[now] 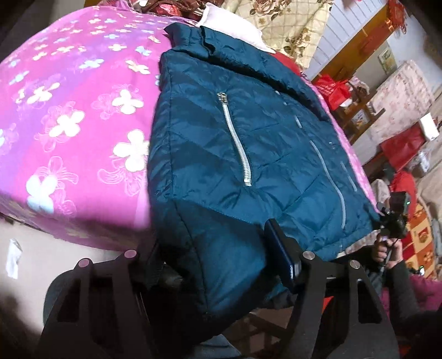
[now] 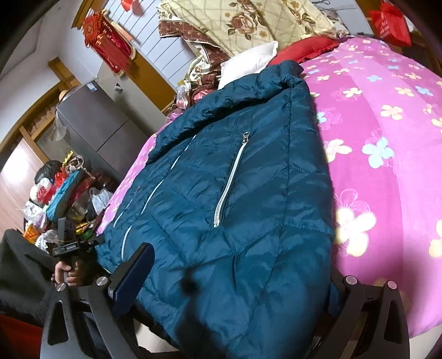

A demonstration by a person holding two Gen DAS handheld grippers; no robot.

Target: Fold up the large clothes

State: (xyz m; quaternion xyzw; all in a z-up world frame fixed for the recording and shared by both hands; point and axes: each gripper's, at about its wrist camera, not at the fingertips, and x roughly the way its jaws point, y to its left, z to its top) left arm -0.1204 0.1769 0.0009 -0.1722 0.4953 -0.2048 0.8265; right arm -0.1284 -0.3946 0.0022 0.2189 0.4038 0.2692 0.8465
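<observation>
A dark teal quilted puffer jacket [image 1: 243, 154] lies spread front-up on a bed covered by a pink flowered bedspread [image 1: 71, 116], its hem end hanging over the near edge of the mattress and its collar toward a white pillow [image 1: 234, 24] at the head of the bed. A silver pocket zipper [image 1: 234, 138] runs slantwise down the chest. The left gripper [image 1: 210, 265] has its fingers spread wide around the jacket's hem; one blue-padded finger [image 1: 279, 251] presses the fabric, the other is hidden behind the cloth. The right gripper [image 2: 237, 276] likewise straddles the hem with fingers parted, a blue pad [image 2: 135, 279] against the jacket's side. Beyond the bed stand a floral quilt [image 2: 248, 24], a grey refrigerator [image 2: 94, 121], a red hanging ornament [image 2: 107, 41] and a heap of bags [image 2: 60, 198].
</observation>
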